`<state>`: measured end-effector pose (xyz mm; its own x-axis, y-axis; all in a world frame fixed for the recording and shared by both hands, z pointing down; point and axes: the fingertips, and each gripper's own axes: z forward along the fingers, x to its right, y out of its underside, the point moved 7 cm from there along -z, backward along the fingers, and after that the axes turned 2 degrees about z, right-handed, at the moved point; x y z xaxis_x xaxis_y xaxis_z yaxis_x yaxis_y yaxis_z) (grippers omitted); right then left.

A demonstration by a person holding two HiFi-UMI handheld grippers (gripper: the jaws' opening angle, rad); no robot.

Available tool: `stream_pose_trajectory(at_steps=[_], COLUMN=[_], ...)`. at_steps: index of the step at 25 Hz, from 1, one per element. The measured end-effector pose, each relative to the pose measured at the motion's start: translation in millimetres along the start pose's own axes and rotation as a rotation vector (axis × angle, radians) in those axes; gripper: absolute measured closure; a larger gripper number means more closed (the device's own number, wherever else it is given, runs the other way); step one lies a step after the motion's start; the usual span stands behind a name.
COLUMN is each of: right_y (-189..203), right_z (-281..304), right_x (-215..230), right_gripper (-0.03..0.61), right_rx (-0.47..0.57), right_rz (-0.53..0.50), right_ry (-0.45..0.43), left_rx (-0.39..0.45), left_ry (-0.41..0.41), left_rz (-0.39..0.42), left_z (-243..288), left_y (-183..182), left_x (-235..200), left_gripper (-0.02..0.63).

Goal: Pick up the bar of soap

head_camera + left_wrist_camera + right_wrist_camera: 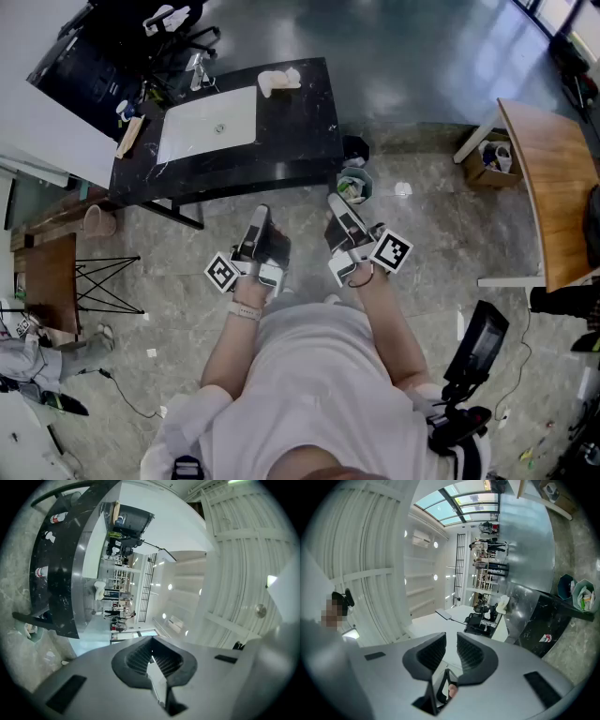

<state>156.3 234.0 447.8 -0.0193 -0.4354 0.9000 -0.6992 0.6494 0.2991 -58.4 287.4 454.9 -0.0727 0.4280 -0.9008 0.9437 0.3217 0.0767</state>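
A black counter with a white sink stands ahead of me on the floor. A tan oblong thing lies at the counter's left end and a pale lump at its far right corner; I cannot tell which is the soap. Both grippers are held at waist height, short of the counter and tilted upward. My left gripper is shut with nothing in it. My right gripper has a narrow gap between its pads and holds nothing.
A small bin with rubbish sits by the counter's near right corner. A wooden table and a box stand at the right. A black wire stand is at the left, and dark equipment at the lower right.
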Motion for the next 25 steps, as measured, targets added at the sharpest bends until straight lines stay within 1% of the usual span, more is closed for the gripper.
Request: stream_pose_trajectory(at_steps=[7, 12, 16, 25], right_y=[-14.9, -20.2, -28.2, -44.7], right_z=[-7.2, 3.5, 30.1, 118.8], right_x=[7.1, 16.6, 30.8, 79.3], right_gripper=[0.494, 0.494, 0.494, 0.494], right_rx=[0.014, 0.025, 0.033, 0.021], right_rz=[-0.006, -0.016, -0.019, -0.001], right_ry=[0.015, 0.029, 0.041, 0.082], left_rx=[-0.004, -0.001, 0.004, 0.007], left_ry=[-0.017, -0.025, -0.02, -0.025], left_rz=[-0.035, -0.056, -0.07, -0.091], left_z=[12.1, 19.0, 37.0, 93.2], left_y=[7.2, -6.6, -32.0, -108.4], left_x=[-12.9, -26.8, -41.8, -83.0], left_gripper=[0.607, 0.607, 0.607, 0.606])
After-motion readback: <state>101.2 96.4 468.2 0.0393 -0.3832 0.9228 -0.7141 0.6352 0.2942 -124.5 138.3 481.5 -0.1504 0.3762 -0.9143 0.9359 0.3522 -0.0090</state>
